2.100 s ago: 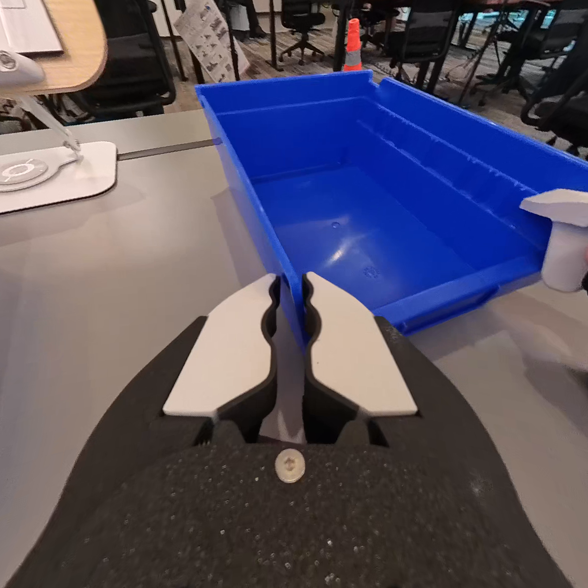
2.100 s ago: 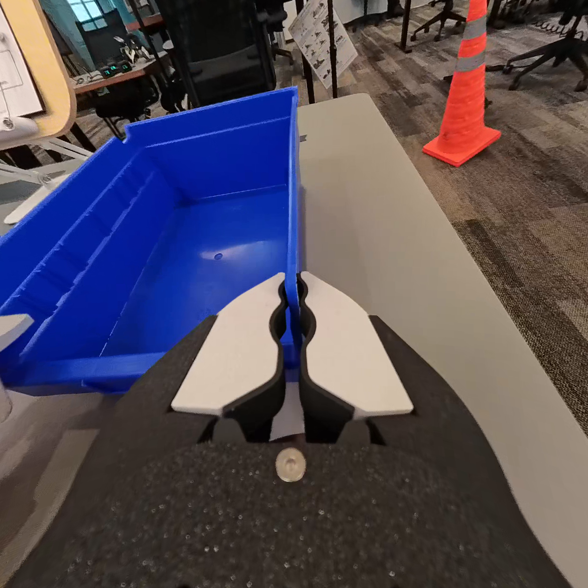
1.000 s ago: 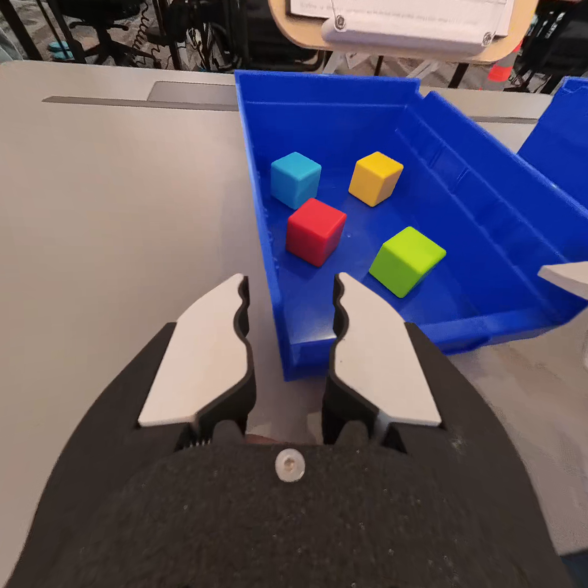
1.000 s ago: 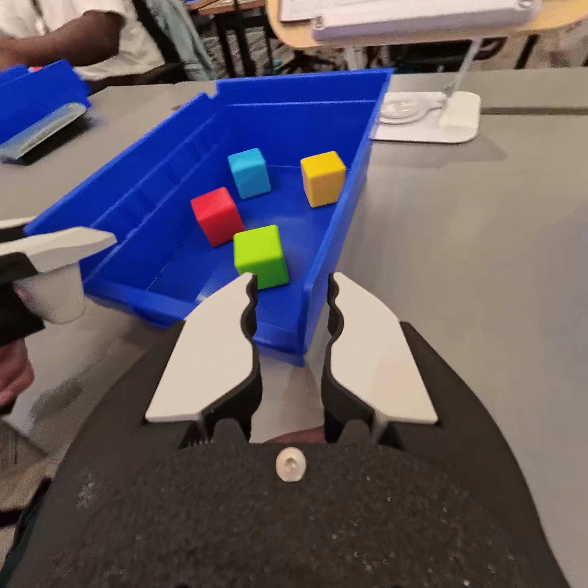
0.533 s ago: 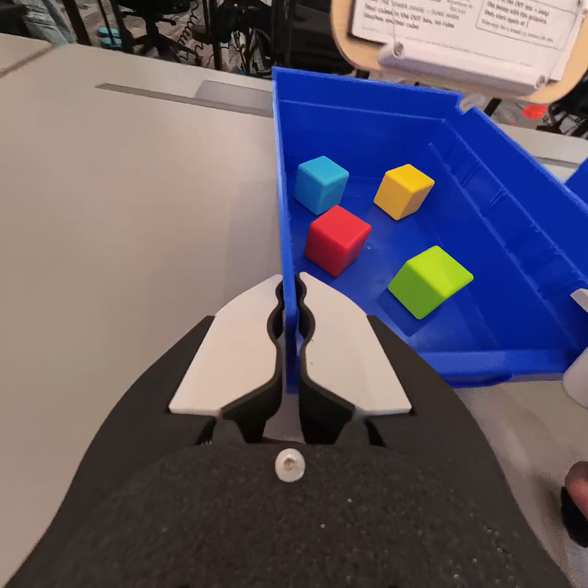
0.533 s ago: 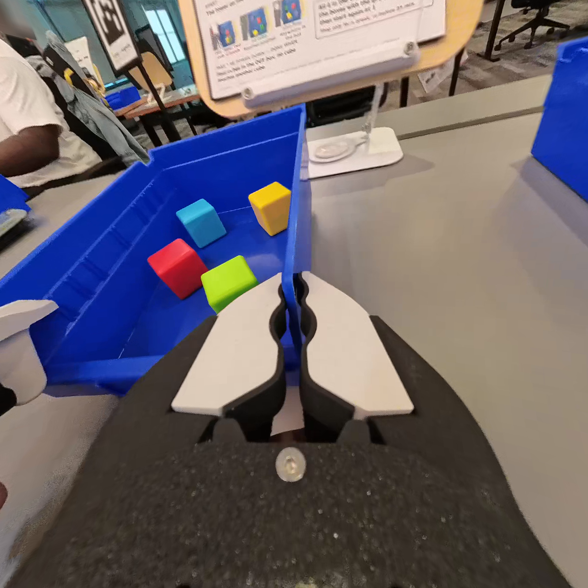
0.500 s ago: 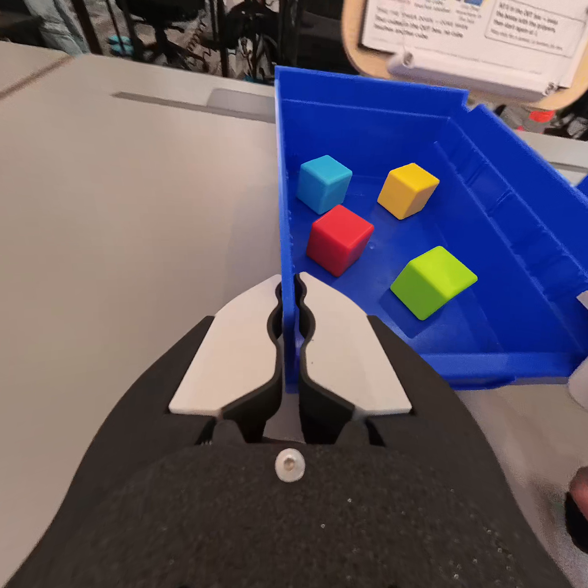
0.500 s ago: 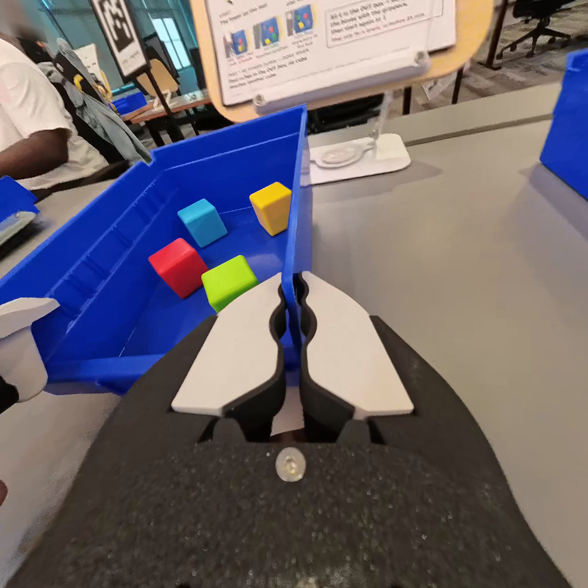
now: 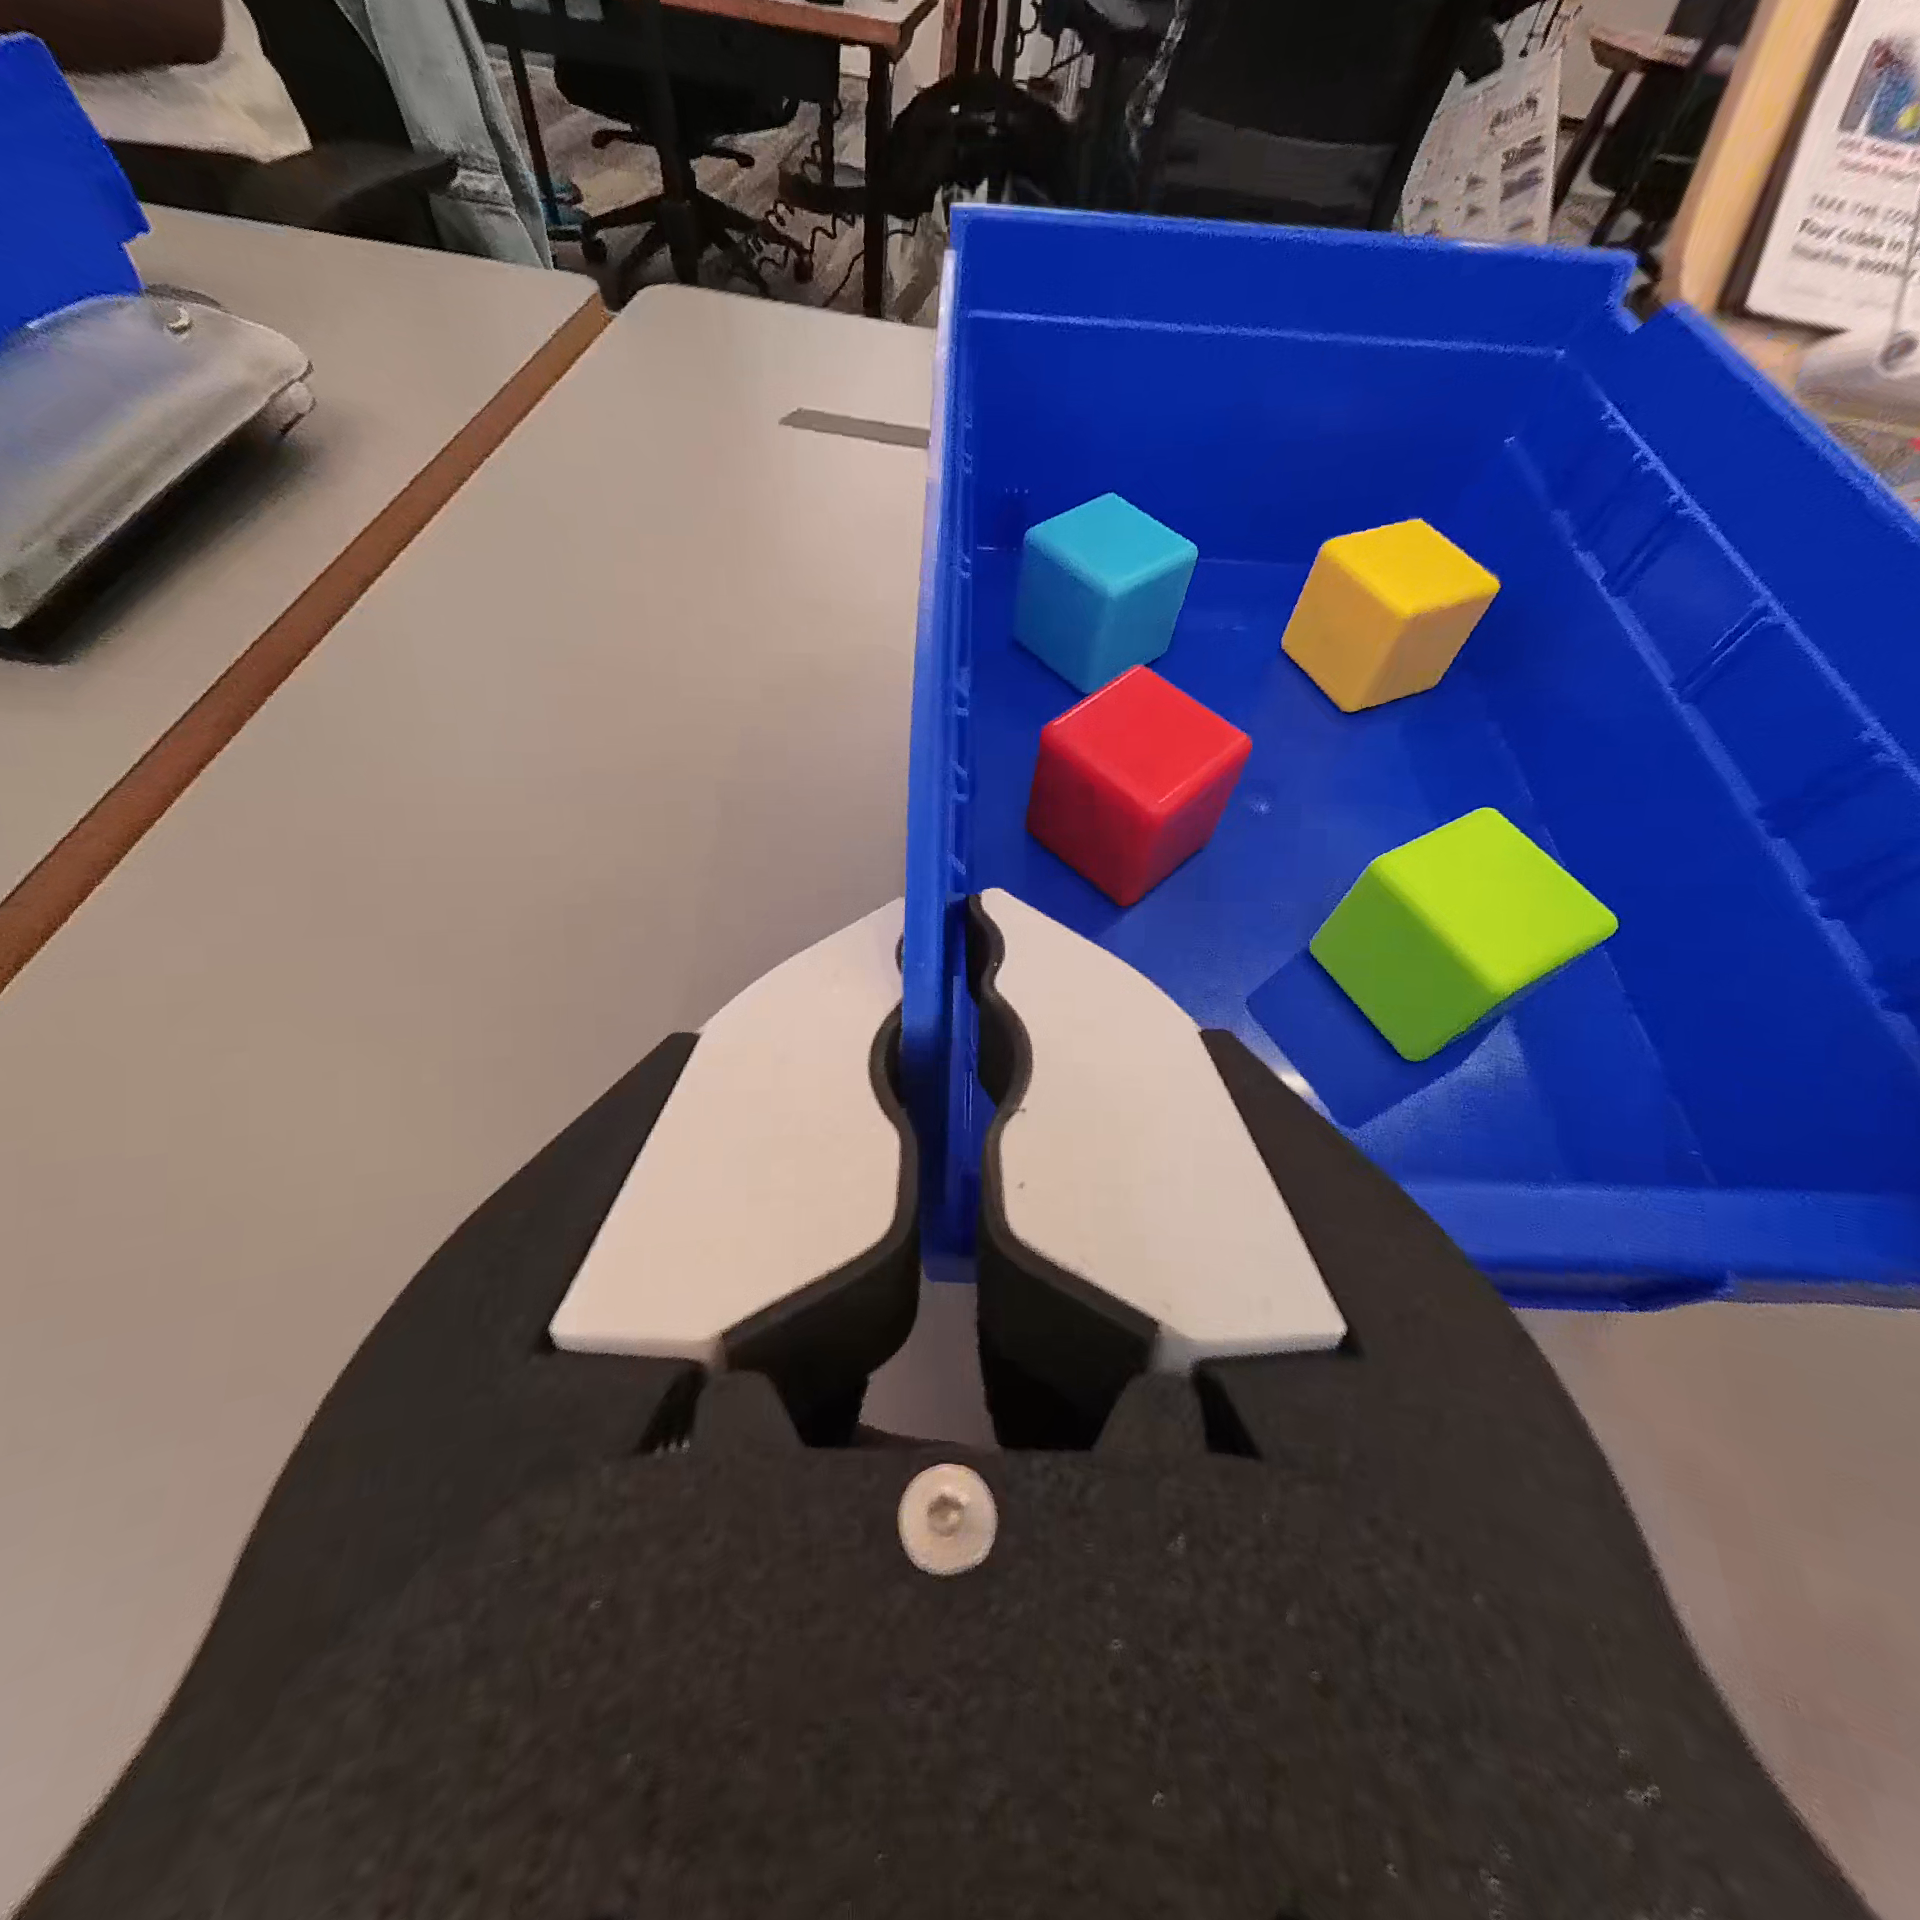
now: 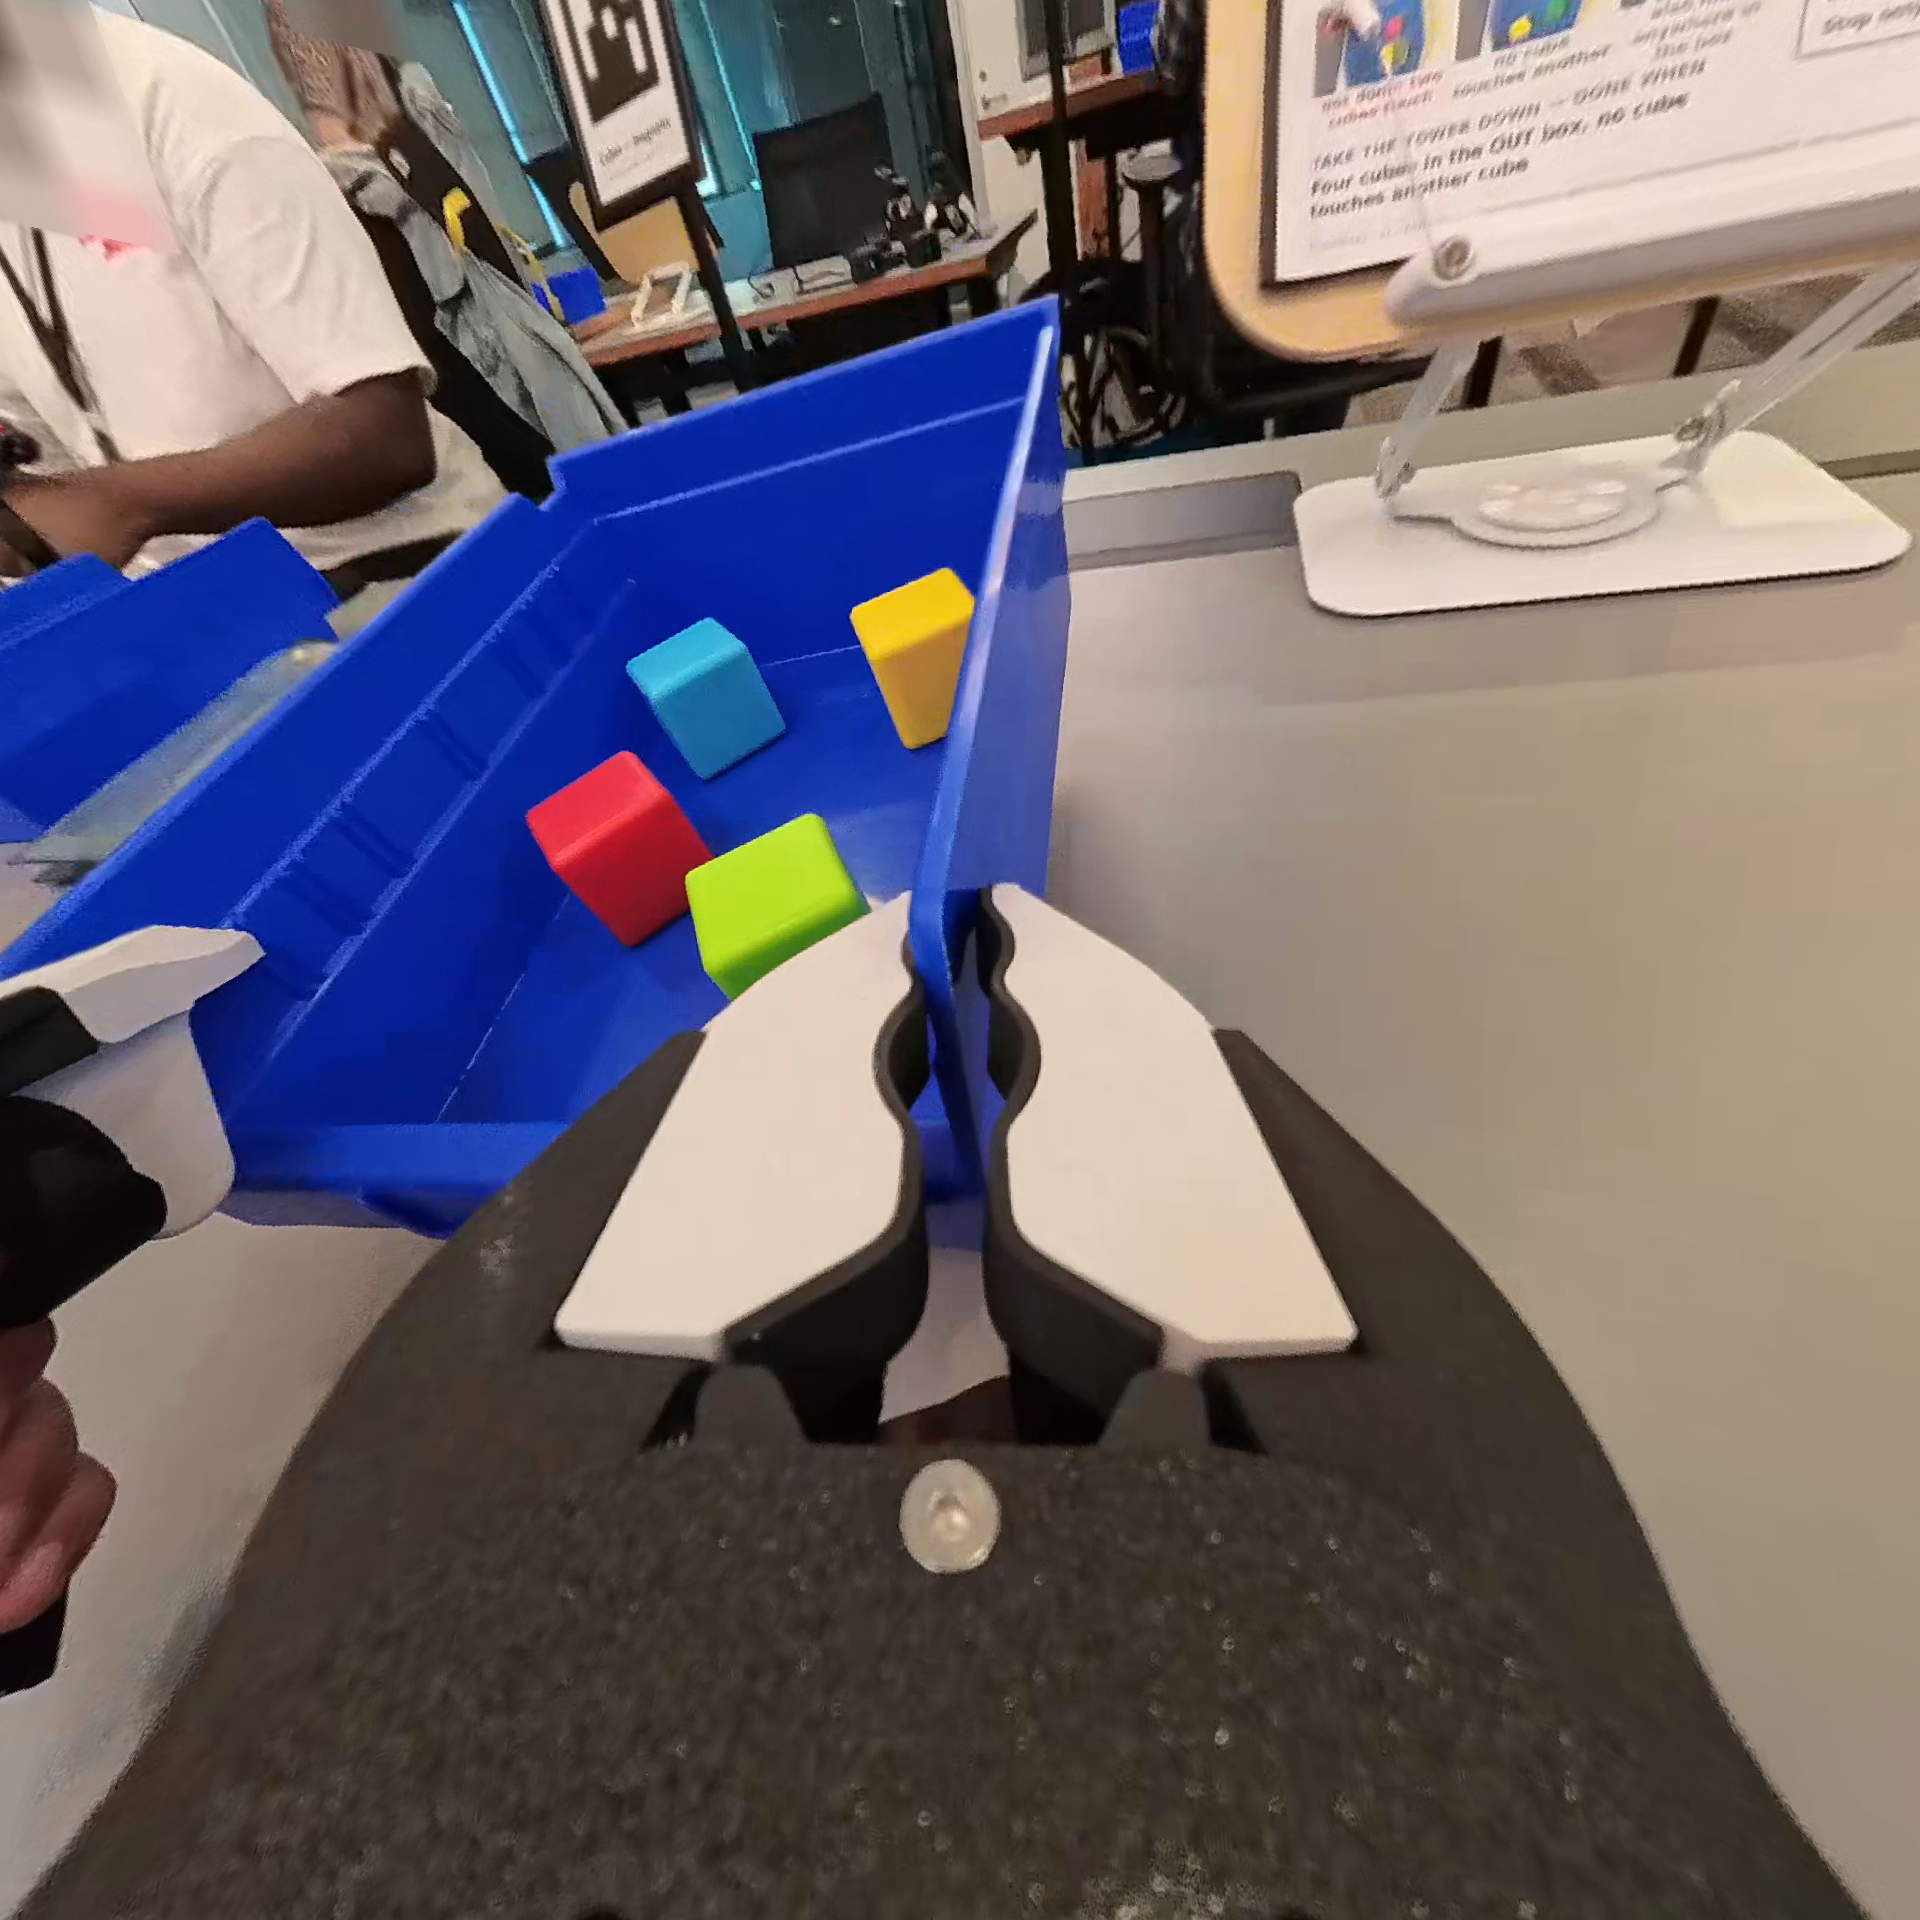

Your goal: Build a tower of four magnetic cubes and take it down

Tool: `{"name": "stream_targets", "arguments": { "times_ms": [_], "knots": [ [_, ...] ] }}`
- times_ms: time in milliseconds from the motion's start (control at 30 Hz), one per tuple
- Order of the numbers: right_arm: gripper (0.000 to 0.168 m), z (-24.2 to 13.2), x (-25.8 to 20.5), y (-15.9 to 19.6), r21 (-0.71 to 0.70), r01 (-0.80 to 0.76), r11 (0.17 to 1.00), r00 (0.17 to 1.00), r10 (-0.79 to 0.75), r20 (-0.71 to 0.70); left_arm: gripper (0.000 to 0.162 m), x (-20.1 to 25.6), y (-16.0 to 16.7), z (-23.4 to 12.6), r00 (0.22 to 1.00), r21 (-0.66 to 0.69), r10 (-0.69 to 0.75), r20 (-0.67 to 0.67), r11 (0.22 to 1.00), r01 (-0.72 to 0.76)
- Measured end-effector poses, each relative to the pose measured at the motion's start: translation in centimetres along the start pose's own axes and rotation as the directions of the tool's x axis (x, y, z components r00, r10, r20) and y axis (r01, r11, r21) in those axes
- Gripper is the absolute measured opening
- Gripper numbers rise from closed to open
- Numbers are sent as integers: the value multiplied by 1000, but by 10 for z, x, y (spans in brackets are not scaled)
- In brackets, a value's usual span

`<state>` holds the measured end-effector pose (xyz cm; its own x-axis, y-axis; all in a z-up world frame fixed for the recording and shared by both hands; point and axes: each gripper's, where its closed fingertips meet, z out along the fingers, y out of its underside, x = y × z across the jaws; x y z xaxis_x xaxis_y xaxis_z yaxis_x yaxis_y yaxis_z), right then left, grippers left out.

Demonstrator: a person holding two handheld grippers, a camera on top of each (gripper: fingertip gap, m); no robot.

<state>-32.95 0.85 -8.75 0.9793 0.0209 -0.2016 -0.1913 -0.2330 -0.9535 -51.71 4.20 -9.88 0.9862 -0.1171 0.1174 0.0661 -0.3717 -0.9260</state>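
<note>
Left wrist view: left hand-held gripper [image 9: 938,914] clamped on the left side wall of the blue bin [image 9: 1278,281], same grip as 0.5 s ago, but the cam has swung, so a 2nd desk w/ a clear plastic item [image 9: 125,416] now shows at left. Right hand-held gripper [image 10: 951,909] likewise closed on the bin's right wall, grip unchanged vs 0.5 s ago; 1 s ago both were open, straddling the walls.

4 cubes lie loose on the bin floor, none stacked: cyan cube [image 9: 1103,587] and yellow cube [image 9: 1387,611] at the far end, red cube [image 9: 1138,781] just in front of cyan, green cube [image 9: 1460,930] nearest.

Right wrist view only: a person in a white shirt [image 10: 208,312] behind the bin, a sign stand w/ white base [image 10: 1590,520] on the grey desk [image 10: 1455,831], plus the left gripper's tip at the far-left edge. Left wrist view alone shows the gap between the desks.
</note>
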Motion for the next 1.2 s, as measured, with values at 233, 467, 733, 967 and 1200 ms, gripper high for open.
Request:
{"name": "stream_targets", "arguments": {
  "times_ms": [233,467,733,967,1200],
  "knots": [
    [6,10,-10,21,-44,12,999,1000,-11,7,4,-17,9,10,999,-30,32,-6,999,-32],
    [10,12,-11,31,-64,-21,998,998,25,52,5,-18,11,16,999,-36,-20,-24,999,19],
    [42,1,-10,31,-115,-12,993,977,36,209,32,-27,7,3,994,-20,48,101,999,-46],
    [47,-46,49,-14,-15,114,993,946,-104,308,46,13,-31,-47,998,134,-60,4,989,59],
    [46,-85,184,-57,-7,179,984,953,-172,251,48,153,-20,-67,958,148,54,-281,989,-13]
  ]
}}
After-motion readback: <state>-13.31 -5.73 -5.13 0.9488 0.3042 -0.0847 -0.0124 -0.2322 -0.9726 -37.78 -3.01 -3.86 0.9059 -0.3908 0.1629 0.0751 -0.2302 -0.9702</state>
